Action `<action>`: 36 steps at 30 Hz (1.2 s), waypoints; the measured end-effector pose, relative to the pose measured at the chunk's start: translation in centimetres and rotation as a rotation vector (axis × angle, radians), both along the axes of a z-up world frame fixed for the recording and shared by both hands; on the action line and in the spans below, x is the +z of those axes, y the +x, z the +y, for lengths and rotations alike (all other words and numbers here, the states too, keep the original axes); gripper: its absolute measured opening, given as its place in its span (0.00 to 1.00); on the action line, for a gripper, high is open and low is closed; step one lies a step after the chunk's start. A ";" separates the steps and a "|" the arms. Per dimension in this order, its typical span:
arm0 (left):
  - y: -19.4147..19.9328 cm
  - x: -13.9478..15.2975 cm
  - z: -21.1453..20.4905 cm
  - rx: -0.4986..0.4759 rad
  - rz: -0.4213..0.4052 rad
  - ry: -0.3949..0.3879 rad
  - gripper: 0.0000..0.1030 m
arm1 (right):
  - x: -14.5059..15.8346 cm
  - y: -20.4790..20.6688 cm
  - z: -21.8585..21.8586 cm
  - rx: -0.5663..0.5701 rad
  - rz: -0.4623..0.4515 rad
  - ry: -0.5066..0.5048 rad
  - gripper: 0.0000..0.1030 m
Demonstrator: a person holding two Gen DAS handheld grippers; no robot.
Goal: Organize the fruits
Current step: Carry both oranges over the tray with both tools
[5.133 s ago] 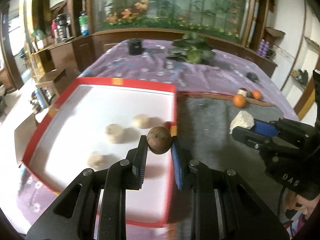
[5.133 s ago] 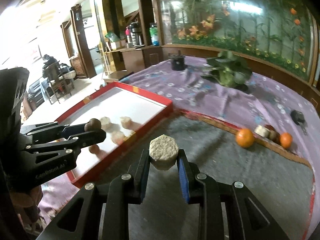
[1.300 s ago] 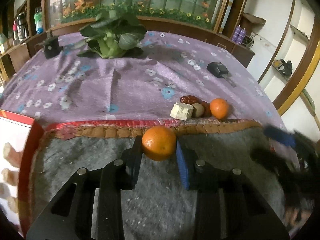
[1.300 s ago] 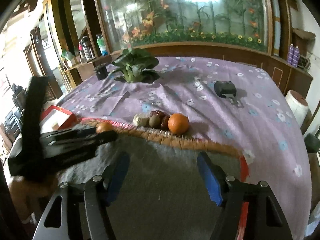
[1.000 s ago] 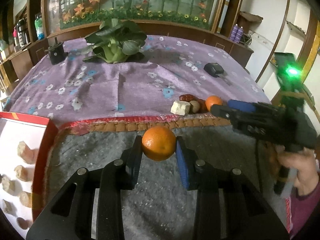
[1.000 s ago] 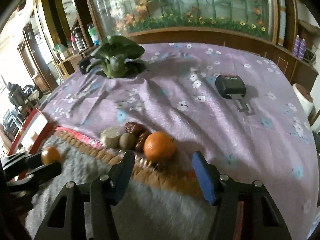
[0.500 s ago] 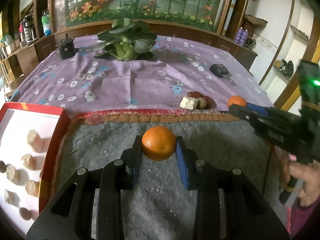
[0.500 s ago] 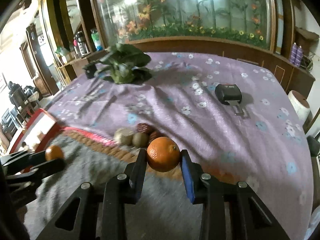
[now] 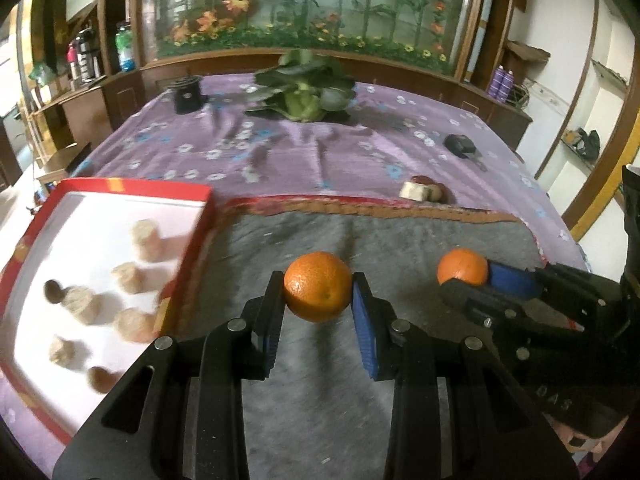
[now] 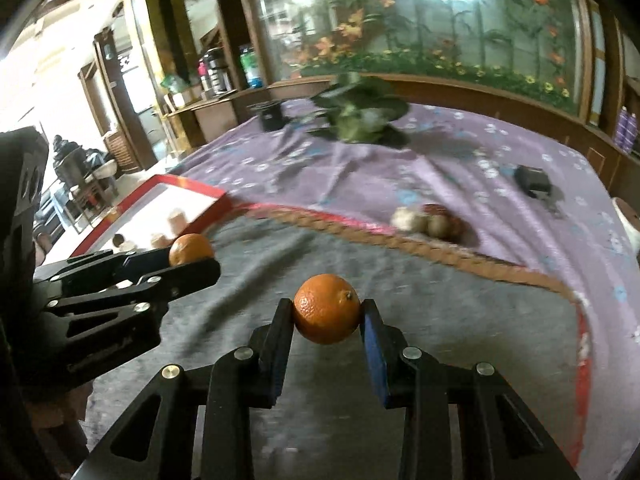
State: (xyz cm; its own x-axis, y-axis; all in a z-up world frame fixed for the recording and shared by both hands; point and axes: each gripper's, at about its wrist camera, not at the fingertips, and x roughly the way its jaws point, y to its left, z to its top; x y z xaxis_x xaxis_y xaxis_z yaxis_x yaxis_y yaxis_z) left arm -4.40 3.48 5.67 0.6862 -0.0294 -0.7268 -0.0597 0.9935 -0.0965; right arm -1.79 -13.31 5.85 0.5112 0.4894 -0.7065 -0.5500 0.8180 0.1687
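My left gripper [image 9: 318, 294] is shut on an orange [image 9: 318, 286] and holds it above the grey mat [image 9: 320, 400]. My right gripper [image 10: 326, 320] is shut on a second orange [image 10: 327, 308], also above the mat; it shows at the right of the left wrist view [image 9: 462, 267]. A red-rimmed white tray [image 9: 100, 188] on the left holds several pale chunks [image 9: 146, 238] and small brown fruits [image 9: 52, 290]. A pale chunk, a brown fruit and red dates [image 9: 422, 190] lie on the purple cloth beyond the mat.
A leafy green vegetable [image 9: 304, 88] and a black cup [image 9: 186, 94] sit far back on the floral purple cloth [image 9: 320, 152]. A small black device [image 9: 460, 145] lies at the right. The mat has a red-brown braided edge [image 9: 360, 208].
Both grippers have pulled back and swung left with their oranges; the tray has come more into the left wrist view. The right gripper closed on its orange about half a second ago.
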 end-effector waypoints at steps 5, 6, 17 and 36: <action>-1.5 0.2 2.6 0.046 -0.008 0.007 0.31 | 0.5 -1.6 3.5 0.058 -0.005 0.007 0.32; -1.8 0.3 3.4 0.058 -0.010 0.003 0.31 | 0.6 -1.9 4.3 0.072 -0.006 0.007 0.32; -4.4 0.7 9.7 0.171 -0.014 0.015 0.31 | 1.2 -3.5 11.1 0.185 -0.013 0.002 0.32; -8.2 -1.2 19.4 0.391 0.026 0.001 0.31 | -0.4 -6.0 22.1 0.423 0.027 -0.043 0.32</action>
